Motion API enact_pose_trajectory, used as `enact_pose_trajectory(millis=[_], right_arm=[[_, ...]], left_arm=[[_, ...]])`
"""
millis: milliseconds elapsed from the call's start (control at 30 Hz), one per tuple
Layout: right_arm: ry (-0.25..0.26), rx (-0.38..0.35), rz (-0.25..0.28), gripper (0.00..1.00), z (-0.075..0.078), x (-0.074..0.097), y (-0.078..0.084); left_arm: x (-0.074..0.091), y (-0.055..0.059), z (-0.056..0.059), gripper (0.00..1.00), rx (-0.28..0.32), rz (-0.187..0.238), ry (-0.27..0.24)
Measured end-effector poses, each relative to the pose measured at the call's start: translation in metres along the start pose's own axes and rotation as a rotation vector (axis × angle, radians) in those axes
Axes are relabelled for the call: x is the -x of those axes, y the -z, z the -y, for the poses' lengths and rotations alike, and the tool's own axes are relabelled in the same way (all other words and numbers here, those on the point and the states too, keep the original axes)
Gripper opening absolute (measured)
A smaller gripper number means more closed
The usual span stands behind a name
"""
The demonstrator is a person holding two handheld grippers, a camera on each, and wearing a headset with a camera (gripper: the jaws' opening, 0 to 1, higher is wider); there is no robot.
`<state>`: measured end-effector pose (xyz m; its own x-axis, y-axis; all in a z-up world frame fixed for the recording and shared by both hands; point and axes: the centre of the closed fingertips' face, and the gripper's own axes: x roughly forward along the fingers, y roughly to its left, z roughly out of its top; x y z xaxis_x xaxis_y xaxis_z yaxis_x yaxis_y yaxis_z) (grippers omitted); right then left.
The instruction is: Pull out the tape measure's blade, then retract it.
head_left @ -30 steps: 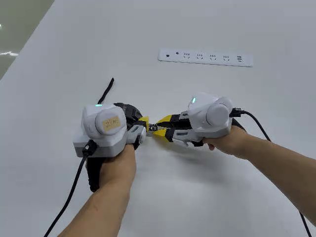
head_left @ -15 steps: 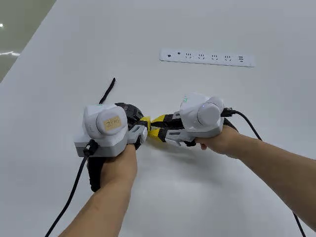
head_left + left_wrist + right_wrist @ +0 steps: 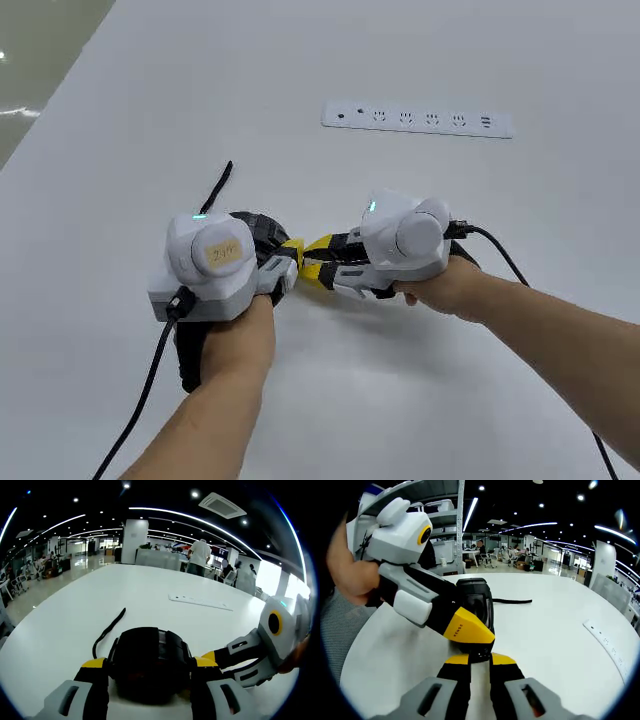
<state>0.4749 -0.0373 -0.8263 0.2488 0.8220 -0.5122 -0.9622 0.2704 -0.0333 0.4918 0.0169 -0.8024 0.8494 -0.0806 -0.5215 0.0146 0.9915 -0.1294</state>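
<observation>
My left gripper is shut on the black round tape measure, its yellow-tipped jaws pressing the case's two sides. The case rests on the white table. My right gripper meets it from the right, jaws nearly together on the blade's end hook right at the case's mouth. Almost no blade shows between the case and the right jaws. The tape measure stands just ahead of the right jaws, with the left gripper coming in from the left.
The tape measure's black wrist strap trails away across the table. A white power strip lies further back. Cables run back from both grippers. People stand in the far background.
My right gripper has moved left toward the case, and the short gap with the blade's tip between the two grippers has closed. The left gripper and the case have stayed put.
</observation>
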Motion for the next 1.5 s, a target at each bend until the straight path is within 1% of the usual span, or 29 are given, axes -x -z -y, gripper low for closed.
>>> enact_pose_trajectory(millis=[167,433,467,500,700,767,900,1000,1200,1267,1433,1500], right_arm=[[0.003,0.006,-0.014,0.12,-0.001,-0.001,0.002],[0.005,0.01,-0.016,0.13,-0.001,0.0,0.001],[0.006,0.014,-0.03,0.13,-0.002,-0.001,0.001],[0.007,0.014,-0.033,0.13,-0.002,-0.001,0.001],[0.011,0.009,-0.041,0.14,-0.002,-0.001,0.001],[0.012,0.011,-0.043,0.14,-0.002,-0.001,0.001],[0.019,0.003,-0.047,0.15,-0.001,-0.001,0.001],[0.02,-0.002,-0.047,0.16,-0.001,0.0,0.001],[0.019,-0.009,-0.03,0.19,0.0,0.005,-0.005],[0.027,-0.009,-0.031,0.21,0.002,0.006,-0.005],[0.03,-0.011,-0.041,0.24,0.001,0.01,-0.004],[0.034,-0.012,-0.043,0.25,0.001,0.012,-0.003]], left_arm=[[0.0,0.002,0.001,0.64,-0.012,-0.005,0.001],[0.0,0.002,0.0,0.65,-0.007,-0.007,0.003],[0.0,0.003,0.0,0.65,0.005,-0.03,0.017],[0.0,0.003,0.0,0.65,0.004,-0.034,0.022],[0.001,0.003,0.001,0.65,0.0,-0.037,0.034],[0.001,0.002,0.001,0.65,-0.009,-0.037,0.041],[0.003,-0.003,0.001,0.65,-0.04,-0.027,0.053],[0.004,-0.006,-0.001,0.67,-0.044,-0.023,0.055],[0.007,-0.009,-0.002,0.69,-0.06,-0.018,0.066],[0.007,-0.01,-0.002,0.69,-0.076,-0.015,0.071],[0.01,-0.011,-0.004,0.7,-0.089,-0.015,0.081],[0.011,-0.012,-0.004,0.71,-0.102,-0.015,0.086]])
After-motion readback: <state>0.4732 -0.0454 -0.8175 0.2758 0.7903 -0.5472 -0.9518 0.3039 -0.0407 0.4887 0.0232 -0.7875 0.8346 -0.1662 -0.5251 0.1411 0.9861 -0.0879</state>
